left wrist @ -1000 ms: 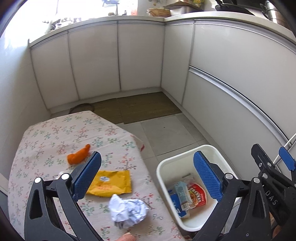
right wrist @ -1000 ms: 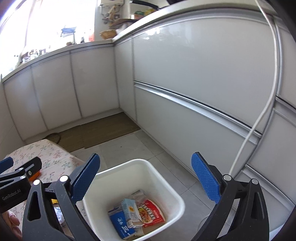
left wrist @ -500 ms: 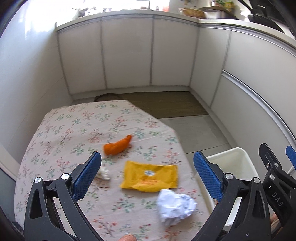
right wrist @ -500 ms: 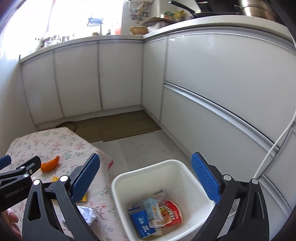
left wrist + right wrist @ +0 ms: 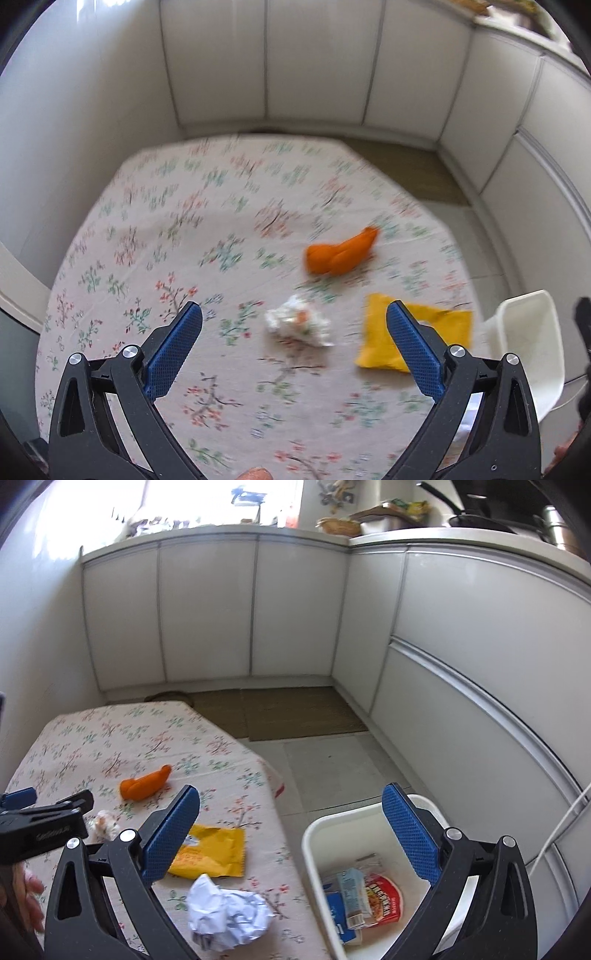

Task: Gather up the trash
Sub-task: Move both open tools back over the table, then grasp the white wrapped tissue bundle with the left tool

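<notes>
Nearest in the left wrist view, the left hand-held gripper (image 5: 294,345) hangs over the floral-clothed surface (image 5: 155,229) with its blue pads spread wide and nothing between them. Just beyond the fingertips, roughly midway between them, lies a small crumpled white wad (image 5: 297,325) with an orange fleck on it. To its right a yellow packet (image 5: 384,332) lies flat, partly hidden behind the right finger of that gripper. Further out sits an orange scrap (image 5: 341,253), apart from both. The picture is smeared with motion blur, so fine detail is lost.

Over to the right wrist view: the right hand-held gripper (image 5: 291,829) is also wide open and holds nothing, its left finger over the surface and its right finger over the white bin (image 5: 314,853). Closest to the lens a large ball of crumpled white paper (image 5: 229,915) rests near the surface's edge, just this side of the yellow packet. The bin stands on the floor beside the surface, with a red-printed lid (image 5: 384,897), a small carton (image 5: 352,893) and blue packaging (image 5: 338,912) lying in its bottom. Beyond, a brown mat (image 5: 291,712) lies on the floor at the foot of the white cabinets (image 5: 207,613).
</notes>
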`<state>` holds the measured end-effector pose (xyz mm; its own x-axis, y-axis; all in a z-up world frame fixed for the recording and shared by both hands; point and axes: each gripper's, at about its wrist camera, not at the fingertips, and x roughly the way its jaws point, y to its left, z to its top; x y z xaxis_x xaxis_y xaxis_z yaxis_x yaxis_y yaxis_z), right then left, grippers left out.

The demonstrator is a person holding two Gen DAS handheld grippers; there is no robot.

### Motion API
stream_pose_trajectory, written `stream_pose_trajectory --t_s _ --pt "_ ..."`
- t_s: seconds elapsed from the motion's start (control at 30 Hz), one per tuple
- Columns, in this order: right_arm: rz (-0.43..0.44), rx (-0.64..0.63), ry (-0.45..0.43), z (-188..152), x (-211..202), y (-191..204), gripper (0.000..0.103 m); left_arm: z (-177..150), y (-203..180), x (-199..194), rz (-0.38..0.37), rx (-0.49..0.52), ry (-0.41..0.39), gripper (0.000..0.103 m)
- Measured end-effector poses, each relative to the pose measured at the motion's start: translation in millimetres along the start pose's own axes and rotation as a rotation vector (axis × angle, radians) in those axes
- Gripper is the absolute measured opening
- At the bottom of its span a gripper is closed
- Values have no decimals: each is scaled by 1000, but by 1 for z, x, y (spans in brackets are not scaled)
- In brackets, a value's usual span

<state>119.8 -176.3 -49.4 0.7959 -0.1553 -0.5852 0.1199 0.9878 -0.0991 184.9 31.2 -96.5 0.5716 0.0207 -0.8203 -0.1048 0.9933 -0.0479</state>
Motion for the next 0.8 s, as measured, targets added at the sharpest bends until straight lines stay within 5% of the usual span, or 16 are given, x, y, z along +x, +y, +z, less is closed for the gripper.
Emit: stream_pose_trajectory --t_s 0.27,0.43,0.6,0.8 --pt "35 21 66 0 18 5 96 3 28 61 -62 -68 183 90" --pt "40 30 98 -2 25 4 96 -5 18 86 -122 -133 252 67" --pt "32 29 111 -4 28 4 96 -10 -2 83 -77 -38 212 44" --pt "97 4 169 0 45 24 96 -6 16 51 -73 25 152 41"
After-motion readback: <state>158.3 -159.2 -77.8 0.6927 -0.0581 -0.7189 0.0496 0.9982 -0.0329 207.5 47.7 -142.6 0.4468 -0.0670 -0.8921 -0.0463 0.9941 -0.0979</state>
